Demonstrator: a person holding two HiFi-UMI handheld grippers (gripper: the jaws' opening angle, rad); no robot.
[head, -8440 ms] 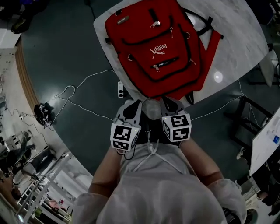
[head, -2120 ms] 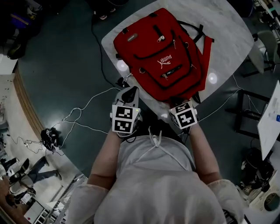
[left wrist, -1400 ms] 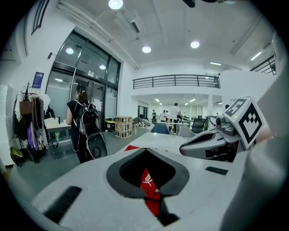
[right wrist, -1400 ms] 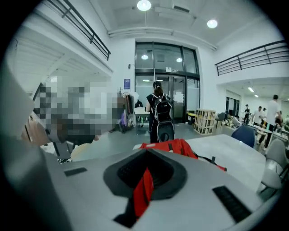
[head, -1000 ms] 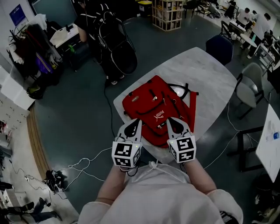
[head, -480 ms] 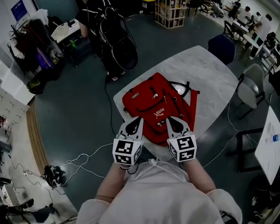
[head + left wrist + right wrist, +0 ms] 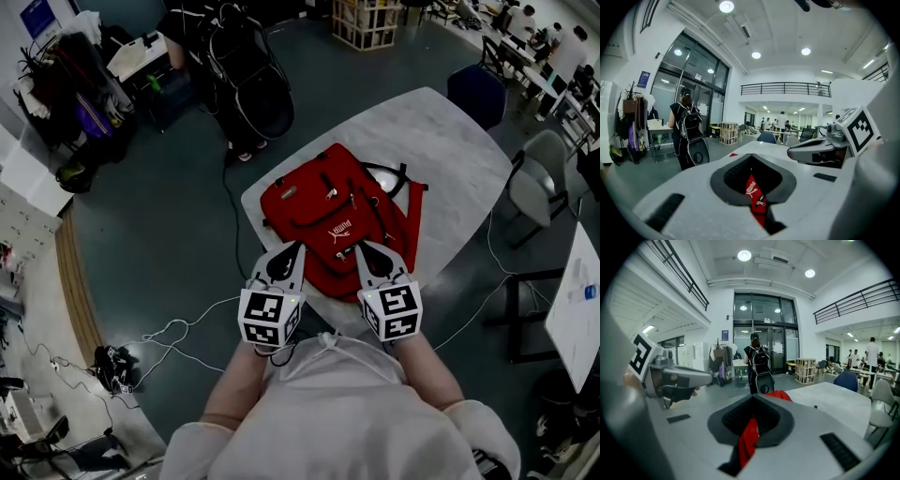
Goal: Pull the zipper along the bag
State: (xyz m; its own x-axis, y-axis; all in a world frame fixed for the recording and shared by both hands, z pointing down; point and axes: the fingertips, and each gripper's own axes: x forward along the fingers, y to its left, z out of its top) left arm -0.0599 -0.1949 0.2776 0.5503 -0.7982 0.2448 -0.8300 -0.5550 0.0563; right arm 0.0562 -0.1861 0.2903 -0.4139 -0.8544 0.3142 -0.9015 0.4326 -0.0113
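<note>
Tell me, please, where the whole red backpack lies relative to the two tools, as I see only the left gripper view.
Observer: The head view shows the red backpack lying flat on the pale table, its near end at the tips of the left tool and right tool.
Operator: Is the right tool open?
Observer: No, the right gripper view shows its jaws together, holding nothing.
Operator: Where are the straps?
Observer: The straps trail off the backpack's right side onto the table.
</note>
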